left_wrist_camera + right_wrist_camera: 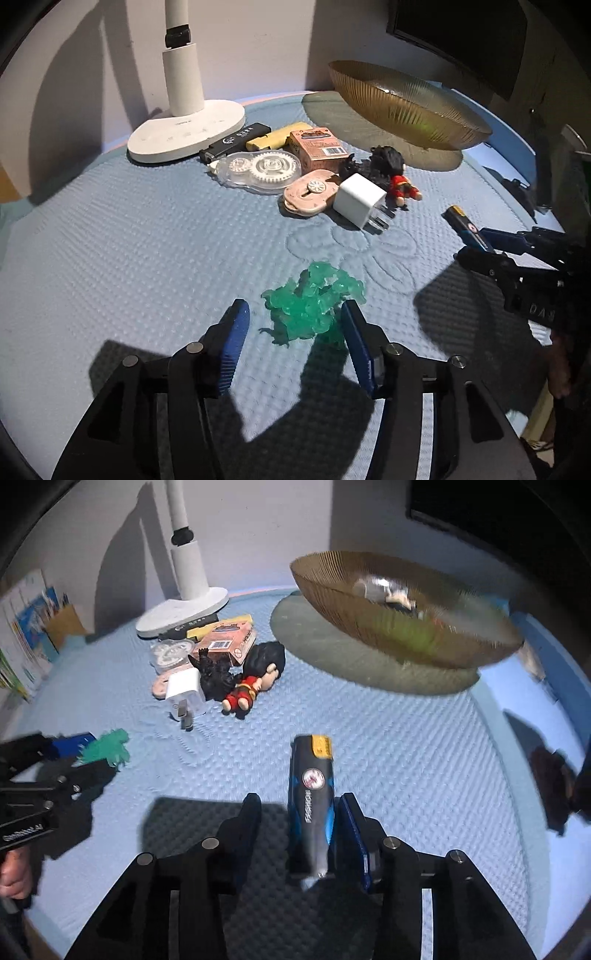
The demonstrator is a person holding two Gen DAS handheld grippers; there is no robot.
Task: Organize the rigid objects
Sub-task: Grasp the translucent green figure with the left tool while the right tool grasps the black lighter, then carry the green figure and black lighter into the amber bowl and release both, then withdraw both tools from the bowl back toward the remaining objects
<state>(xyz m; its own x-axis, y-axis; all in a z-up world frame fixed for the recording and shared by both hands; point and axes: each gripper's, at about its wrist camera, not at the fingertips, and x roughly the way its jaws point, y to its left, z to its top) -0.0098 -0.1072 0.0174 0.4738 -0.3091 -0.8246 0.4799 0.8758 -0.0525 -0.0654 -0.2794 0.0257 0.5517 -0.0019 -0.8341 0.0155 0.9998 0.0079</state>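
**Lighter in the right gripper, green toy between the left fingers**

Lighter (312, 794) is pinched in the right gripper (299, 812), held above the blue mat (406, 757) out in front of the amber bowl (388, 627) at the mat's far right corner. Left gripper (295, 325) is spread wide around the green translucent figure (314, 299) mid-mat, one pad looks right up against it. White charger (360, 201), doll (400, 184) and the rest sit clustered by the lamp base (184, 136).

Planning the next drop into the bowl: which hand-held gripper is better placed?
Right. The right hand-held gripper already holds the lighter, facing the amber bowl. The left hand-held gripper only straddles the green toy, jaws open.
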